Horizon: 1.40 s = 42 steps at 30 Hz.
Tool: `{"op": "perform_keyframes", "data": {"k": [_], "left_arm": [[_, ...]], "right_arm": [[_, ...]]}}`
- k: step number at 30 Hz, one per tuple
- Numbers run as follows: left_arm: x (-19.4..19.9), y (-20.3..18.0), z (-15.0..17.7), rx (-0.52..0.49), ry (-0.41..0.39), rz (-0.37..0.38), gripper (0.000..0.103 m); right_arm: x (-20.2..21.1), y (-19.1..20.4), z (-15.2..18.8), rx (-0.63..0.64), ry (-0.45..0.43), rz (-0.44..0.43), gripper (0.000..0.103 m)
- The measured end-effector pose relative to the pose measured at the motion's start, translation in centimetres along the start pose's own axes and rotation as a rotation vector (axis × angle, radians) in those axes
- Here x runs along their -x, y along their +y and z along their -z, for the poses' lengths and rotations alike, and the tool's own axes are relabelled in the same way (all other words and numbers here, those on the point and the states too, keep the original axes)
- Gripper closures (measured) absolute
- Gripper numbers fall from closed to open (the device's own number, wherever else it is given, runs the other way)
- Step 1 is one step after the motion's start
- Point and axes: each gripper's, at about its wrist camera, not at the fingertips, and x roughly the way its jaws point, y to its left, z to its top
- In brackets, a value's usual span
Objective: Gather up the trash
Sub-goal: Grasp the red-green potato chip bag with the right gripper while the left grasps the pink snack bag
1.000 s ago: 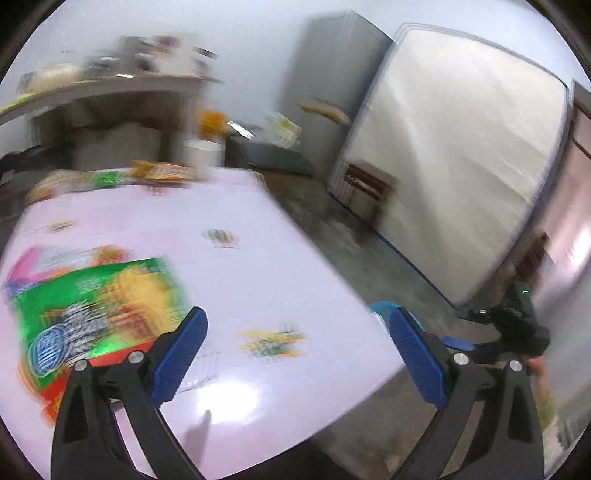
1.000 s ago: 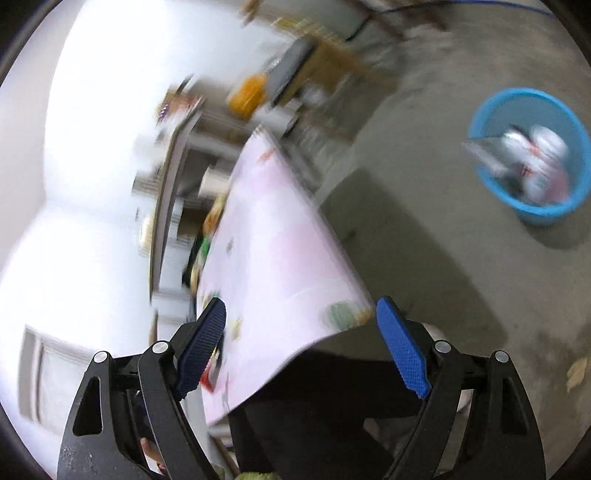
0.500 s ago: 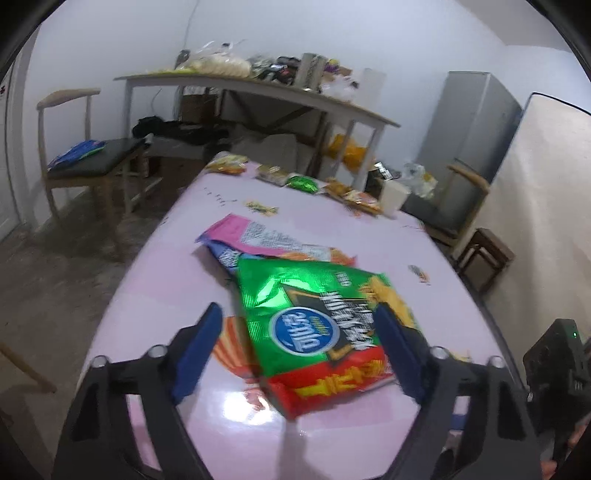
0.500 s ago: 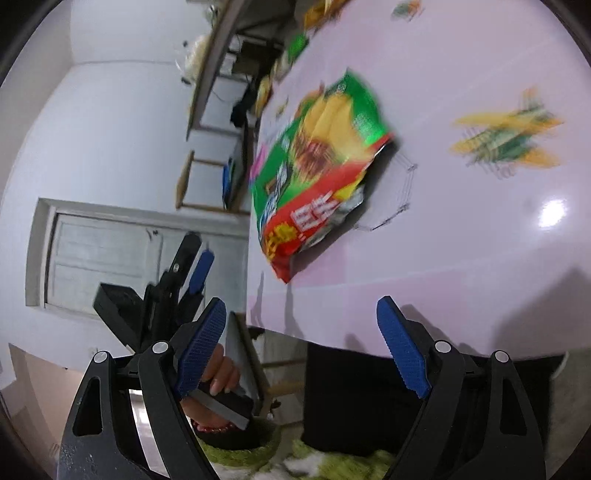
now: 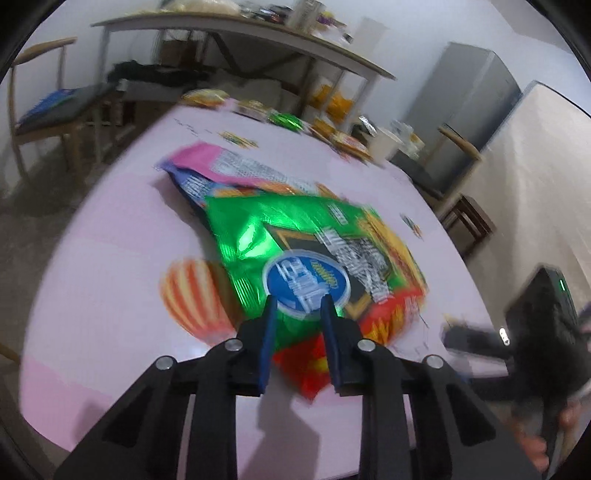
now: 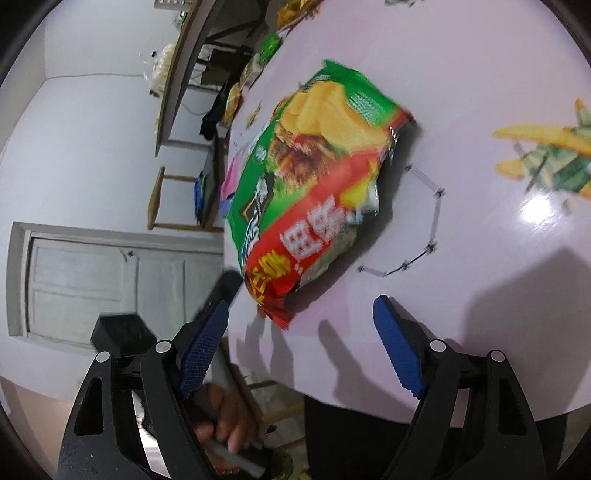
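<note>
A green and red chip bag (image 5: 295,236) (image 6: 314,166) lies on the pink table (image 5: 110,240), partly over a pink wrapper (image 5: 207,158). My left gripper (image 5: 295,306) is closing on the bag's near red end, and the foil sits pinched between its blue pads. In the right wrist view its dark finger (image 6: 221,288) touches the bag's lower corner. My right gripper (image 6: 301,314) stands open just short of the same end of the bag, with nothing between its fingers. Its black body (image 5: 543,325) shows at the right edge of the left wrist view.
More wrappers (image 5: 284,120) and a white cup (image 5: 382,146) sit at the table's far end. Beyond stand a long work table (image 5: 240,29), a chair (image 5: 48,110), a grey fridge (image 5: 469,103) and a stool (image 5: 472,221). A white door (image 6: 92,280) is at the left.
My left gripper swung onto the green bag, moved down to it and narrowed from wide open to a pinch. The right gripper swung from the floor and blue bin to the table, then stayed put.
</note>
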Motion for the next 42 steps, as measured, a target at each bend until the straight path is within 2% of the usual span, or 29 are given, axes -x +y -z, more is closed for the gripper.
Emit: {"op": "perform_keyframes", "data": {"k": [4, 8, 11, 13, 17, 20, 21, 23, 25, 32, 35, 38, 42], "left_arm": [[-0.8, -1.9, 1.6, -0.021, 0.077, 0.075, 0.082], [-1.3, -3.9, 2.9, -0.064, 0.121, 0.127, 0.082], [-0.6, -4.1, 2.5, -0.060, 0.104, 0.171, 0.082], [0.6, -3.4, 1.9, -0.041, 0.058, 0.191, 0.082], [2.4, -1.1, 0.2, 0.013, -0.030, 0.139, 0.082], [2.9, 0.9, -0.7, 0.070, -0.054, 0.092, 0.082], [3.0, 1.5, -0.9, 0.091, -0.061, 0.086, 0.082], [3.0, 2.3, -1.3, 0.117, -0.067, 0.080, 0.082], [3.0, 3.1, -1.6, 0.146, -0.069, 0.082, 0.082], [0.9, 5.3, -3.4, 0.252, -0.033, 0.078, 0.082], [0.1, 5.3, -4.4, 0.239, -0.012, 0.059, 0.082], [-0.4, 4.2, -6.0, 0.161, -0.007, 0.033, 0.081], [-1.7, 2.6, -9.1, 0.039, 0.000, 0.016, 0.067]], "right_arm": [[1.0, -0.7, -0.5, -0.001, -0.043, 0.027, 0.027], [0.8, -0.8, -0.8, -0.003, -0.065, 0.038, 0.028], [0.4, -0.6, -1.5, -0.004, -0.074, 0.046, 0.030], [-0.1, -0.4, -2.0, -0.010, -0.076, 0.041, 0.031], [-1.3, 0.1, -2.9, -0.013, -0.077, 0.029, 0.035], [-1.4, -0.3, -3.2, -0.029, -0.096, 0.022, 0.047], [-1.4, -0.4, -3.4, -0.035, -0.101, 0.023, 0.055], [-1.8, -0.6, -3.9, -0.054, -0.108, 0.008, 0.059], [-1.9, -0.6, -4.2, -0.040, -0.107, -0.001, 0.068], [-0.1, -2.7, -4.7, -0.064, -0.133, -0.053, 0.078], [2.1, -3.7, -4.9, -0.060, -0.168, -0.045, 0.080], [4.2, -4.9, -5.0, -0.060, -0.204, -0.024, 0.081], [6.5, -6.3, -4.9, -0.064, -0.242, -0.009, 0.082]]}}
